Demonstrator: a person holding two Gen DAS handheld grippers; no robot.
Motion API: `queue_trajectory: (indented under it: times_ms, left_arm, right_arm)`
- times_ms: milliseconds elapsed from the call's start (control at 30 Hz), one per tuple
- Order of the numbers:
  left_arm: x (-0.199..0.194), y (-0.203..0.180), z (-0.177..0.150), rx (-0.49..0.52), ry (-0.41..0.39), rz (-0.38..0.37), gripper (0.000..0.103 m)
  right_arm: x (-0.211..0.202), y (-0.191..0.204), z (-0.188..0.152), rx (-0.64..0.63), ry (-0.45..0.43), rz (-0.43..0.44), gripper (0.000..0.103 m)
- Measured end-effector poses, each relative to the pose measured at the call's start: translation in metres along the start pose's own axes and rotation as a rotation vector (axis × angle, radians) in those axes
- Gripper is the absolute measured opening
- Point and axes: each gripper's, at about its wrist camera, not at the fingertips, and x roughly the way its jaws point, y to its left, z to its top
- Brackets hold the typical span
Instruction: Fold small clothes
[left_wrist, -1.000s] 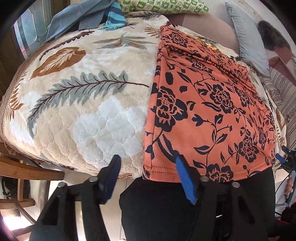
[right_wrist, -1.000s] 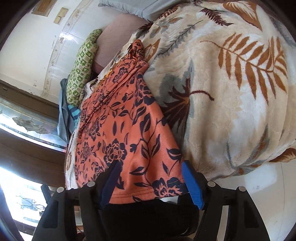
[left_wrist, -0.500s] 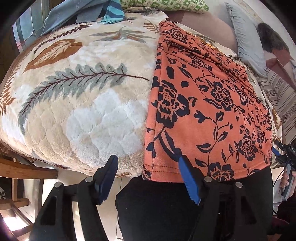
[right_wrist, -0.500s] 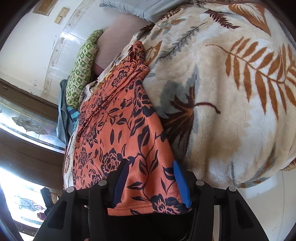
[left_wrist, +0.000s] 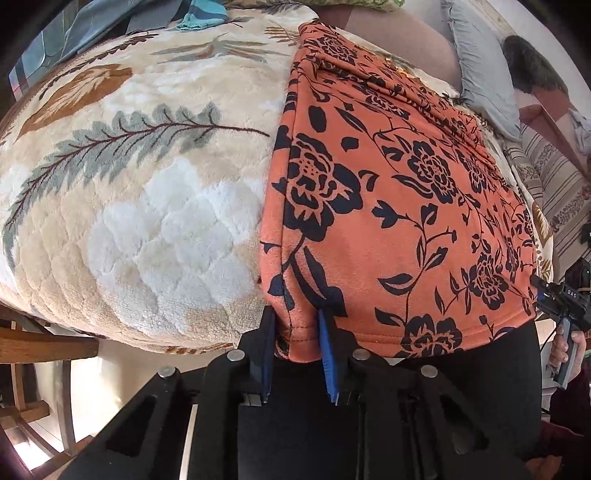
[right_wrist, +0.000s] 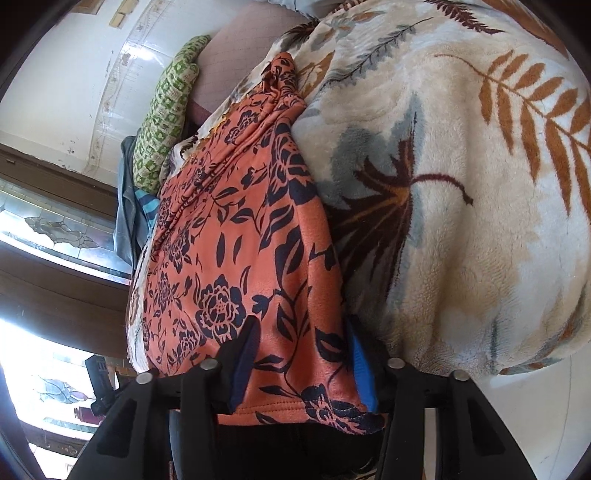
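The orange floral garment lay spread flat on the leaf-patterned blanket, its hem hanging just over the blanket's near edge and its gathered waistband at the far end, towards the green pillow.

The left gripper had just been closing, and its blue pads now pinched the hem at the garment's left corner, the cloth bunched between them. The right gripper had also just been closing; the right corner of the hem lay between its fingers, which stood wider apart, and I could not tell whether the pads pressed the cloth yet.

The fabric looked soft, light and slightly fleecy, so it would probably drape and sag between two grips rather than hold shape. The two hem corners seemed the sensible holds: lifted together and kept taut, they could carry the hem evenly towards the waistband.
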Motion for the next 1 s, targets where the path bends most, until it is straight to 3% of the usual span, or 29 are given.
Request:
queue_trajectory:
  times_ms: [100,167,300,367,400,467,500,533,567,600,633,767,1000]
  left_arm:
    - [0.001,0.002,0.001,-0.006,0.008,-0.005,0.025]
    - [0.001,0.005,0.002,-0.018,0.022,-0.003,0.043]
    - [0.003,0.006,0.005,-0.038,0.028,-0.027,0.052]
    - [0.003,0.004,0.006,-0.038,0.019,-0.027,0.05]
    - [0.002,0.004,0.005,-0.037,0.01,-0.027,0.046]
    - [0.001,0.005,0.005,-0.026,0.001,-0.012,0.022]
    - [0.0,0.006,0.005,-0.031,-0.001,-0.017,0.021]
    - [-0.001,0.009,0.005,-0.043,-0.004,-0.033,0.016]
    - [-0.002,0.01,0.005,-0.052,-0.009,-0.046,0.013]
    - [-0.003,0.01,0.005,-0.053,-0.015,-0.051,0.012]
    - [-0.004,0.009,0.005,-0.047,-0.02,-0.051,0.012]
    - [-0.013,0.004,0.007,-0.027,-0.043,-0.079,0.011]
    - [-0.053,0.011,0.022,-0.072,-0.139,-0.176,0.01]
  right_arm:
    - [0.0,0.002,-0.003,-0.017,0.003,-0.008,0.032]
    - [0.001,0.001,-0.003,-0.007,0.003,-0.007,0.033]
    - [0.001,-0.004,-0.003,0.053,0.004,0.017,0.038]
    - [0.001,-0.001,-0.004,0.047,0.008,0.045,0.062]
    - [0.002,0.002,-0.005,0.032,0.013,0.043,0.065]
    - [0.004,0.012,-0.008,-0.032,0.012,0.004,0.066]
    - [0.007,0.017,-0.009,-0.075,0.017,-0.011,0.066]
    - [0.008,0.02,-0.01,-0.098,0.013,-0.036,0.06]
    - [0.009,0.021,-0.011,-0.104,0.01,-0.068,0.043]
    - [0.009,0.02,-0.011,-0.103,0.011,-0.091,0.033]
    - [0.008,0.018,-0.01,-0.097,0.013,-0.091,0.013]
    - [-0.005,0.02,-0.012,-0.088,-0.008,-0.072,0.011]
    - [-0.049,0.035,0.003,-0.025,-0.09,0.141,0.011]
